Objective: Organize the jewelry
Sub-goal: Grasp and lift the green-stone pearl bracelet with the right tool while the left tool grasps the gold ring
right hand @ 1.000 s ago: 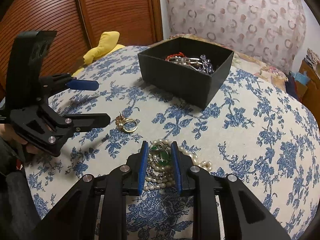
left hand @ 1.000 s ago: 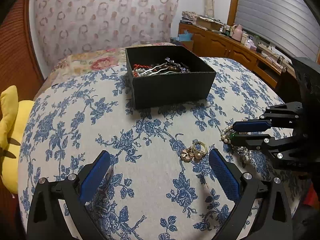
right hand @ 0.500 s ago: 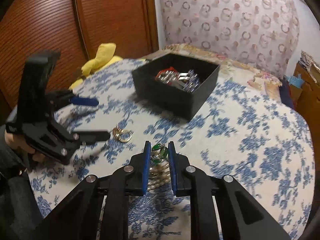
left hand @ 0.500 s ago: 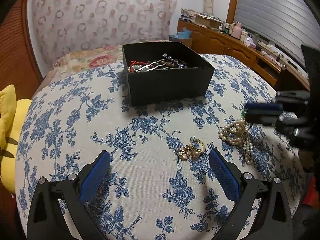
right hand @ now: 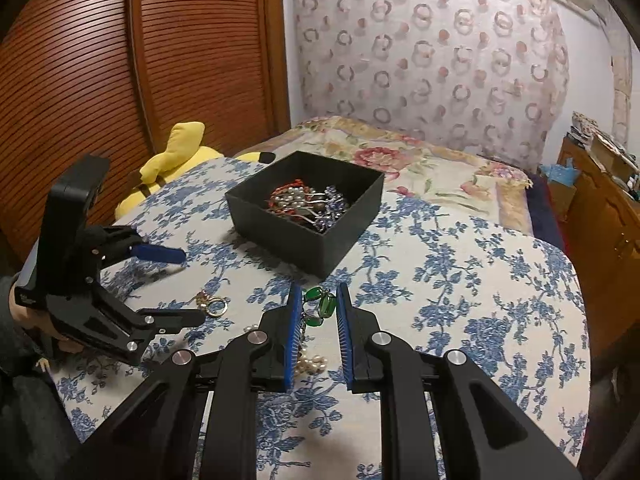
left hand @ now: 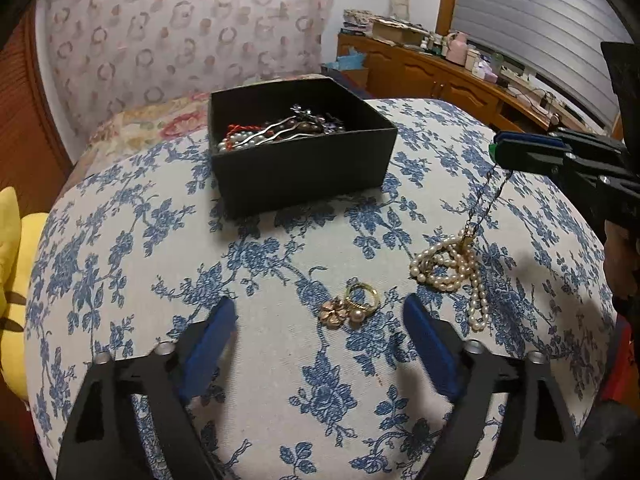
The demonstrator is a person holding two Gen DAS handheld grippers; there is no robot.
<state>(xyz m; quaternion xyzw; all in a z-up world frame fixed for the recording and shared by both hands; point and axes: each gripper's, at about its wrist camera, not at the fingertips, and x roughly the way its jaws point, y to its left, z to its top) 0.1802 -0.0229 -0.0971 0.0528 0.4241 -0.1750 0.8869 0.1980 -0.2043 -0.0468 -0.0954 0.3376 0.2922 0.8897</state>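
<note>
**Right claw lifts the necklace**

Right claw (right hand: pixel 318 312) pinches our green-stone necklace (right hand: pixel 320 306); its pearls (left hand: pixel 454 264) trail on the floral bedspread (left hand: pixel 280 360). Left claw (left hand: pixel 320 328) gapes wide around the gold ring (left hand: pixel 352 306). Black box (left hand: pixel 300 168) sits beyond.

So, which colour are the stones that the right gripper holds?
Green; the stones show best in the right wrist view, between the right gripper fingers.

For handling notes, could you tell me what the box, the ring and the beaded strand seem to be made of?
Box: likely matte black cardboard; flat, thin walls, no shine.
Ring: gold-toned metal; it glints, set with a pale bead.
Strand: pearl-like beads, glossy cream; whether they are real is unclear.
</note>
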